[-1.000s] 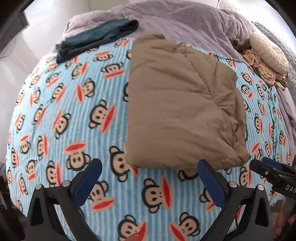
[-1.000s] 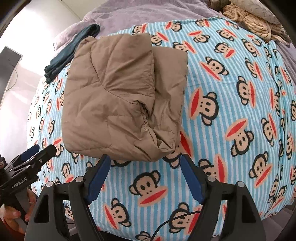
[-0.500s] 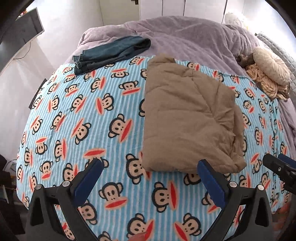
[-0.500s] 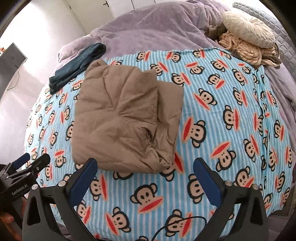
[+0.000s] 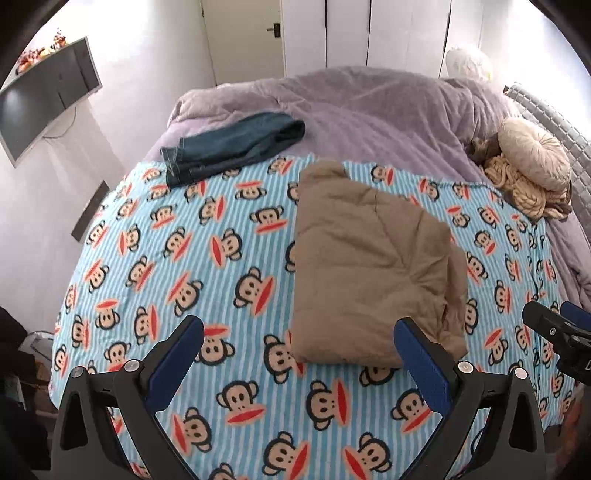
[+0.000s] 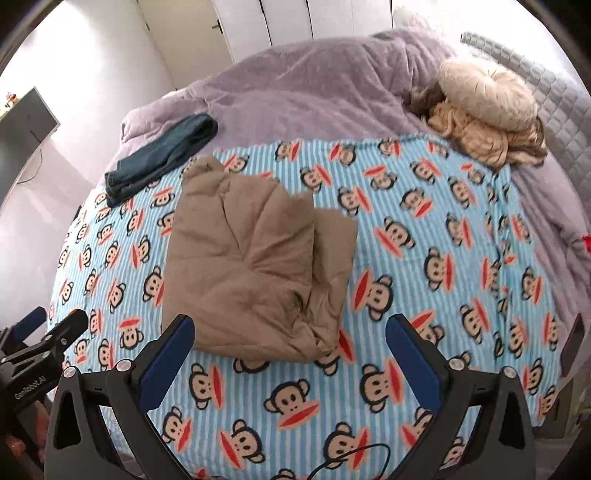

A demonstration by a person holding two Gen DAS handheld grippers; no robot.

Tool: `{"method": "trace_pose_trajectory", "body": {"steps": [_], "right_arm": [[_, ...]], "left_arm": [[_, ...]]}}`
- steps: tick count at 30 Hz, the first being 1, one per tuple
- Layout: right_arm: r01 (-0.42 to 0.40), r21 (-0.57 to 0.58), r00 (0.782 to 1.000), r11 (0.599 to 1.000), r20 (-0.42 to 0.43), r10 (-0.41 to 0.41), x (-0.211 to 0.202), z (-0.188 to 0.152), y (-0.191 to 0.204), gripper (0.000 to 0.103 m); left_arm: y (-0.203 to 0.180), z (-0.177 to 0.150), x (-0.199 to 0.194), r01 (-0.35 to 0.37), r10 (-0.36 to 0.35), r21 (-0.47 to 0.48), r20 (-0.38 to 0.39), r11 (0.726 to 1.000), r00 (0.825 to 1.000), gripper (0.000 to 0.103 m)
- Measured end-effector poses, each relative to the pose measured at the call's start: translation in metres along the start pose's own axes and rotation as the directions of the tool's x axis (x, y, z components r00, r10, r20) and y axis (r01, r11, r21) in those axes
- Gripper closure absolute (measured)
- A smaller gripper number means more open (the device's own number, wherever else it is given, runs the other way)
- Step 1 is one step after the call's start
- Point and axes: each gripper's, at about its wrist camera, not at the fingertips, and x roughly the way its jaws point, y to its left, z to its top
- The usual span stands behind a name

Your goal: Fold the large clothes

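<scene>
A folded tan padded garment lies flat on the blue monkey-print blanket; it also shows in the right wrist view. My left gripper is open and empty, held above the blanket near the garment's near edge. My right gripper is open and empty, also just short of the garment's near edge. The right gripper shows at the right edge of the left wrist view; the left gripper shows at the left edge of the right wrist view.
Folded dark blue jeans lie at the far left on the purple duvet. A round cream cushion and a knitted beige throw sit at the far right. A wall TV and closet doors stand behind.
Both grippers have pulled back and up from the garment, so more of the bed and room shows. The right gripper's jaws have opened wider. The garment has not moved.
</scene>
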Motion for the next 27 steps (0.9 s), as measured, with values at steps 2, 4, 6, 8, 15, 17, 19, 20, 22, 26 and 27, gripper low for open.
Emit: {"method": "trace_pose_trajectory", "body": {"steps": [2, 4, 6, 8, 15, 17, 19, 20, 22, 26, 27], "right_arm": [[0.015, -0.005, 0.999, 1.0, 0.033, -0.014, -0.009, 0.003, 0.001, 0.0], [0.016, -0.002, 0.999, 1.0, 0.048, -0.016, -0.013, 0.007, 0.001, 0.0], [0.011, 0.006, 0.998, 1.0, 0.057, -0.012, -0.016, 0.008, 0.0, 0.0], [0.014, 0.011, 0.998, 1.0, 0.064, -0.015, -0.018, 0.01, -0.001, 0.0], [0.027, 0.021, 0.997, 0.999, 0.073, -0.029, -0.02, 0.012, -0.002, 0.0], [0.03, 0.02, 0.997, 0.999, 0.072, -0.031, -0.02, 0.013, -0.002, 0.0], [0.032, 0.02, 0.997, 0.999, 0.074, -0.033, -0.021, 0.013, -0.003, 0.0], [0.033, 0.02, 0.997, 0.999, 0.074, -0.034, -0.021, 0.013, -0.003, 0.0], [0.034, 0.022, 0.997, 0.999, 0.073, -0.036, -0.02, 0.013, -0.003, 0.0], [0.033, 0.022, 0.997, 0.999, 0.068, -0.034, -0.019, 0.014, -0.002, 0.0], [0.032, 0.024, 0.997, 0.999, 0.07, -0.034, -0.02, 0.013, -0.002, 0.0]], "left_arm": [[-0.001, 0.003, -0.008, 0.005, -0.005, 0.0, 0.015, 1.0, 1.0, 0.0], [0.0, 0.006, -0.013, 0.006, -0.005, -0.006, 0.027, 1.0, 1.0, 0.0], [0.0, 0.009, -0.017, 0.001, -0.001, -0.008, 0.036, 1.0, 0.999, 0.0], [0.0, 0.011, -0.019, -0.004, 0.005, -0.009, 0.04, 1.0, 0.999, 0.0], [0.0, 0.015, -0.018, -0.006, 0.007, -0.018, 0.04, 1.0, 0.999, 0.0], [0.0, 0.015, -0.018, -0.006, 0.006, -0.018, 0.039, 1.0, 0.999, 0.0], [-0.001, 0.015, -0.017, -0.005, 0.005, -0.017, 0.037, 1.0, 0.999, 0.0], [-0.001, 0.015, -0.017, -0.005, 0.006, -0.016, 0.035, 1.0, 0.999, 0.0], [-0.002, 0.015, -0.017, -0.007, 0.008, -0.013, 0.036, 1.0, 0.999, 0.0], [-0.001, 0.016, -0.014, -0.01, 0.011, -0.012, 0.03, 1.0, 1.0, 0.0], [0.0, 0.016, -0.013, -0.01, 0.01, -0.013, 0.028, 1.0, 1.0, 0.0]]}}
